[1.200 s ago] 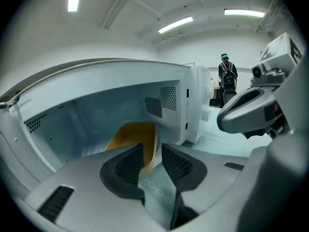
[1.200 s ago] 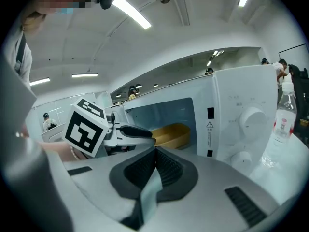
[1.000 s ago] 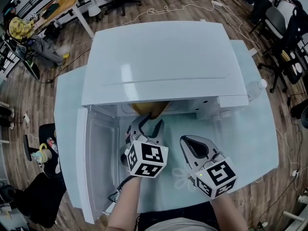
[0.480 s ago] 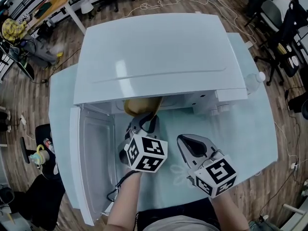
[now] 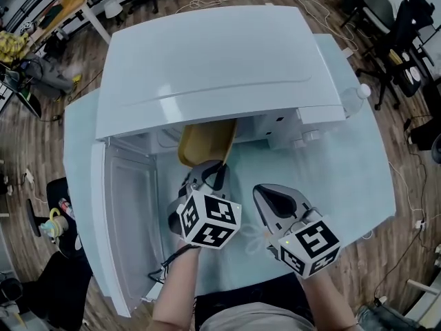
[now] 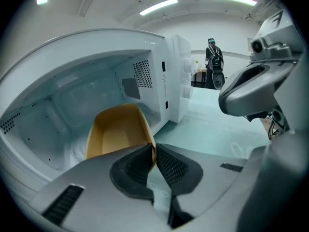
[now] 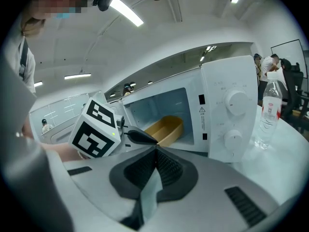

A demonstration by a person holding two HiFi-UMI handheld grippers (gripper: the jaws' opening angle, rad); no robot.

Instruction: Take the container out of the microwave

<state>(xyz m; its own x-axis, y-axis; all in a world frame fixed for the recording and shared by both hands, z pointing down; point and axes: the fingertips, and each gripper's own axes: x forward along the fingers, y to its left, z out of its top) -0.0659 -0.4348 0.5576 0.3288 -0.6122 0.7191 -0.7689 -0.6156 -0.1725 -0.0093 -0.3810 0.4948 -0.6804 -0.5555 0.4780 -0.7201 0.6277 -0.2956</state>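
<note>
A pale blue-green table [image 5: 344,178] stands on a wood floor [image 5: 41,136]. There are black chairs [image 5: 396,54] and loose cables round it. Long lights shine on the ceiling, and a person [image 6: 214,62] stands far back in the room.

On the table sits a white microwave [image 5: 213,61]. Its door [image 5: 127,219] hangs wide open to the left. A clear bottle [image 7: 269,112] stands just beside its right side.

The container [image 5: 203,143] is yellow-brown, long, with round corners and no lid, and it looks empty. It lies inside the microwave, with its near end right at the open front.

The left gripper [image 6: 153,151] reaches in there. Its jaws are closing on the near rim of the container, and the thin wall sits between the two black pads, pinched at their tips.

The right gripper [image 7: 155,151] hovers over the table just right of the left one, in front of the microwave. Its jaws are pressed together and hold nothing.
</note>
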